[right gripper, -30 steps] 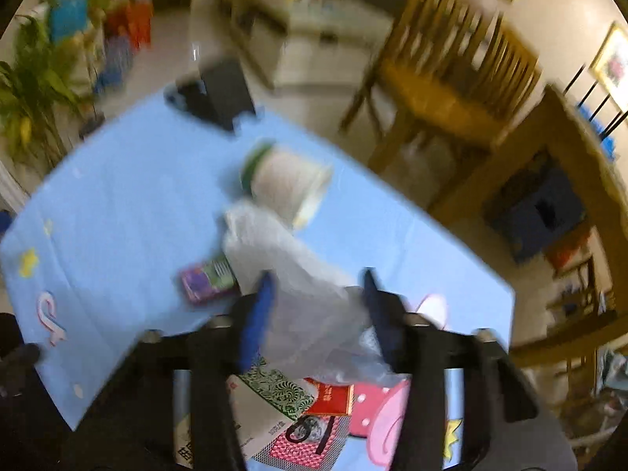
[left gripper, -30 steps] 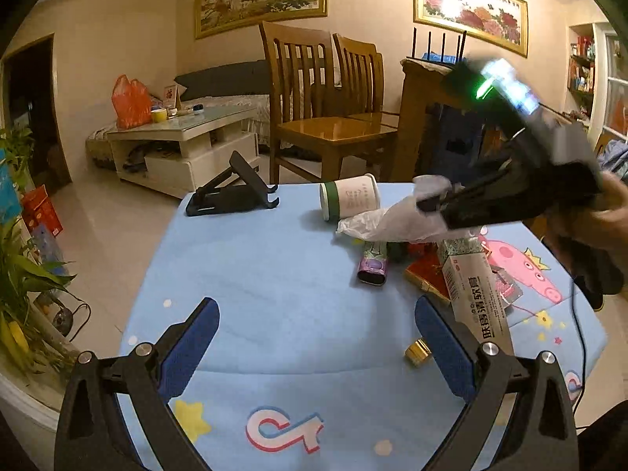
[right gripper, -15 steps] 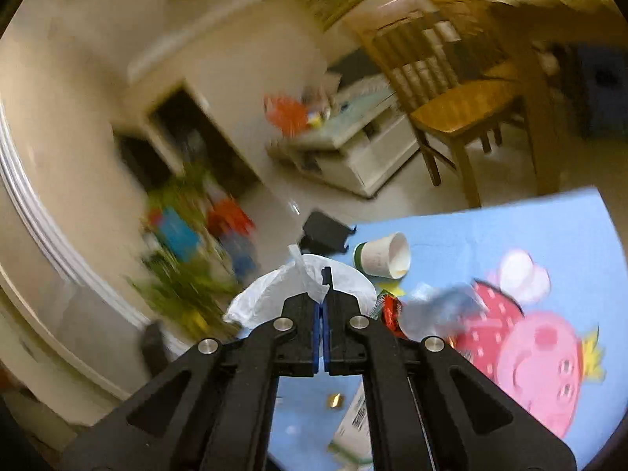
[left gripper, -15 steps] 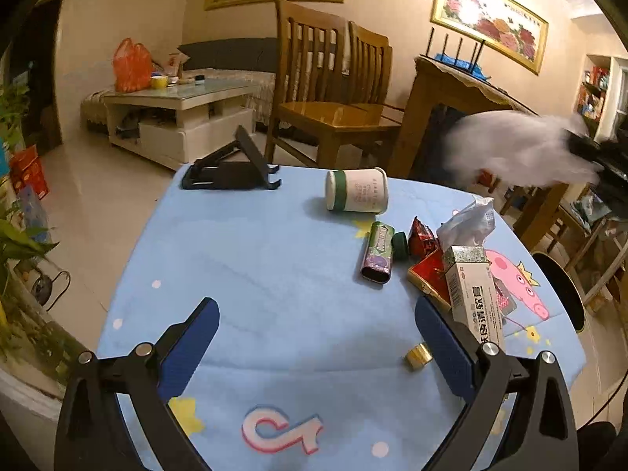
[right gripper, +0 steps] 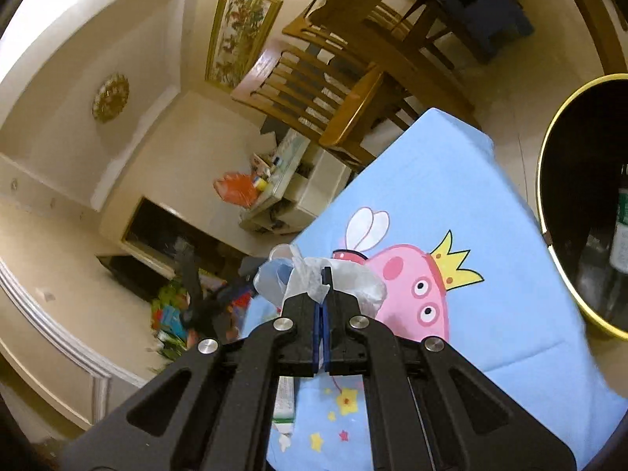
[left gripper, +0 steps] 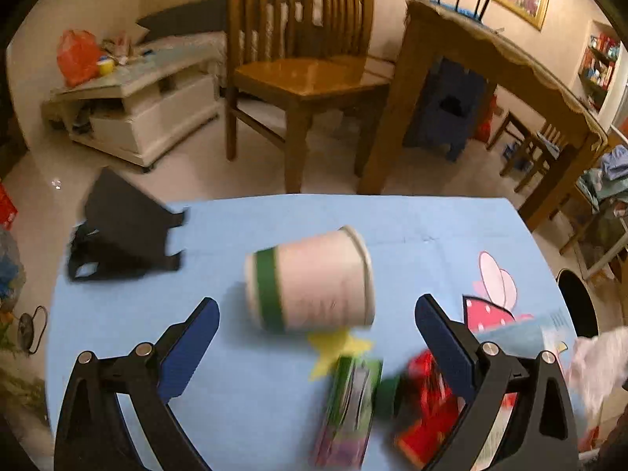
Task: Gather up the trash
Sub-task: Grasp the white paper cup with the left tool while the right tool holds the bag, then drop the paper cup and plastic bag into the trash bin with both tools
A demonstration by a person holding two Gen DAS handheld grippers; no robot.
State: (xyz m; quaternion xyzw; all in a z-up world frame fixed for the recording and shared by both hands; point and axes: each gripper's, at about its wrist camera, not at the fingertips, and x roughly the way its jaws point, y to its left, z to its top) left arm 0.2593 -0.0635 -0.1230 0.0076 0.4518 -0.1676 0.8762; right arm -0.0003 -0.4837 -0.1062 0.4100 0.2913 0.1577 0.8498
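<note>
A white paper cup [left gripper: 310, 278] with a green band lies on its side on the blue tablecloth [left gripper: 412, 227]. My left gripper [left gripper: 314, 333] hovers open just in front of it, with nothing between its fingers. Under that gripper lie a green and purple packet [left gripper: 345, 412] and a red wrapper [left gripper: 428, 396]. My right gripper [right gripper: 324, 286] is shut on a crumpled thin plastic bag [right gripper: 310, 271], held over the pig print on the cloth [right gripper: 451, 180]. The same bag [left gripper: 596, 361] shows at the right edge of the left wrist view. A black bin with a gold rim [right gripper: 543, 180] stands beyond the table's edge.
A black folding stand [left gripper: 121, 227] sits at the table's far left corner. A bottle [right gripper: 622, 227] lies inside the bin. Wooden chairs [left gripper: 298, 78] and a wooden table [left gripper: 490, 59] stand behind. A white and green box [right gripper: 284, 396] lies under my right gripper.
My left gripper has moved forward and dipped, so the cup now sits close before its fingers. My right gripper closed on the bag, lifted it off the pile, rolled and swung right, bringing the bin into view.
</note>
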